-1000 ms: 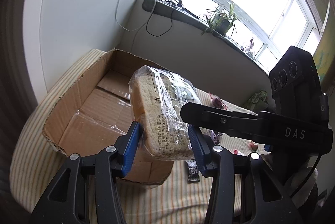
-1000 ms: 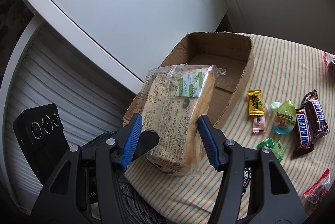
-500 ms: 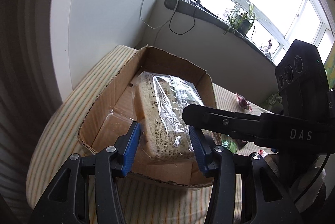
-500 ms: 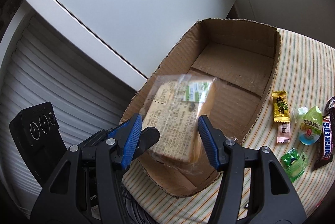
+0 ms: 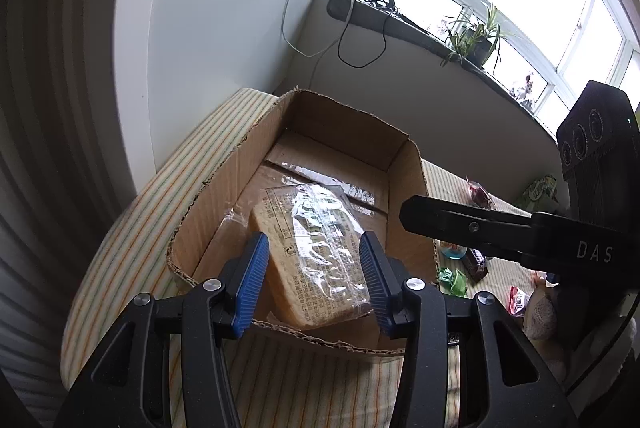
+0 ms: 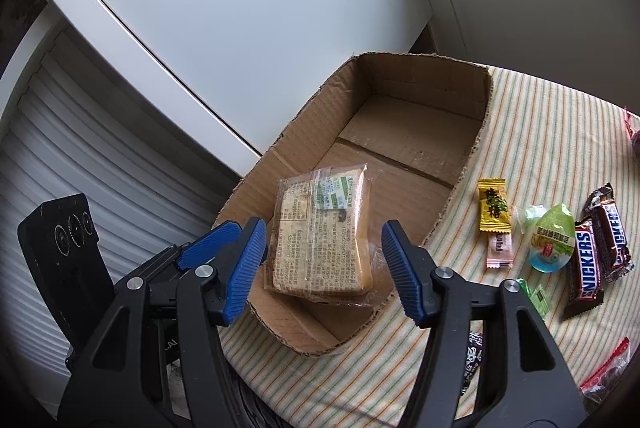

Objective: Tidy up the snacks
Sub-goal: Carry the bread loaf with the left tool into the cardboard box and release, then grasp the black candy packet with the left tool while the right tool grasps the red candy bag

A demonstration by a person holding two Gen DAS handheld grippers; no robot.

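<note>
A wrapped loaf of sliced bread [image 5: 316, 260] lies on the floor of an open cardboard box [image 5: 352, 124], near its front end; it also shows in the right wrist view [image 6: 320, 236] inside the box [image 6: 420, 76]. My left gripper [image 5: 312, 284] is open above the loaf, its blue pads clear of the wrapper. My right gripper [image 6: 324, 268] is open too, wide of the loaf on both sides. Loose snacks lie on the striped cloth right of the box: a yellow candy [image 6: 494, 204], a green jelly cup [image 6: 552, 240] and two Snickers bars [image 6: 592, 248].
The box sits on a striped tablecloth [image 6: 540, 116] beside a white wall [image 6: 240, 8]. A red-wrapped snack [image 6: 604, 372] lies at the right edge. The right gripper's body [image 5: 520, 232] crosses the left wrist view. A windowsill with plants [image 5: 472, 36] and cables is behind.
The loaf went from held above the box, between both grippers, down onto the box floor. Both grippers opened and let it go.
</note>
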